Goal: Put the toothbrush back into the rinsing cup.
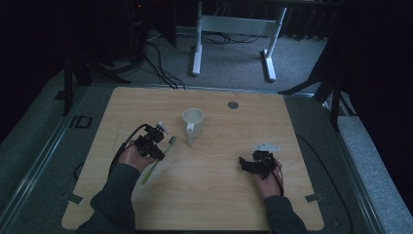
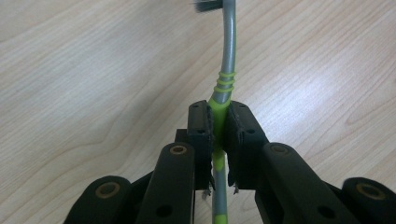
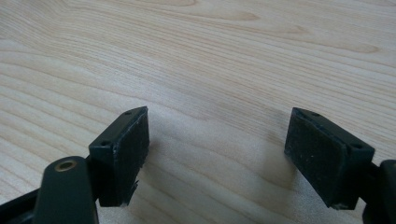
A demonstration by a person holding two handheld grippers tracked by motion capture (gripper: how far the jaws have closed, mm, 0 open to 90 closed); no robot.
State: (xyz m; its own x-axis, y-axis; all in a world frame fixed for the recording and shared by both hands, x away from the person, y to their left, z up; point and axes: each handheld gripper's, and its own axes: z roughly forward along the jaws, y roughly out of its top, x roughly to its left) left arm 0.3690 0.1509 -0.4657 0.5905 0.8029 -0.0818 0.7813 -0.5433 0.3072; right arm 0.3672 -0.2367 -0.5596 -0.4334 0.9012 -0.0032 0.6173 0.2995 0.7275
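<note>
A green and grey toothbrush (image 2: pixel 227 70) is clamped between the pads of my left gripper (image 2: pixel 219 126), its bristle head pointing away from me over the wood. From above, the left gripper (image 1: pixel 155 143) sits left of centre, and the toothbrush (image 1: pixel 158 162) slants from near the mug down toward the person's left sleeve. A white mug (image 1: pixel 192 120) stands upright a short way to the right of that gripper, its handle toward me. My right gripper (image 3: pixel 217 156) is open with bare table between its jaws. In the high view the right gripper (image 1: pixel 249 164) rests low at the right.
The wooden table (image 1: pixel 214 195) has a small grey round cap (image 1: pixel 233 105) near its far edge. Beyond the table stand a white desk frame (image 1: pixel 234 36) and cables on the grey floor. Dark stands flank both far corners.
</note>
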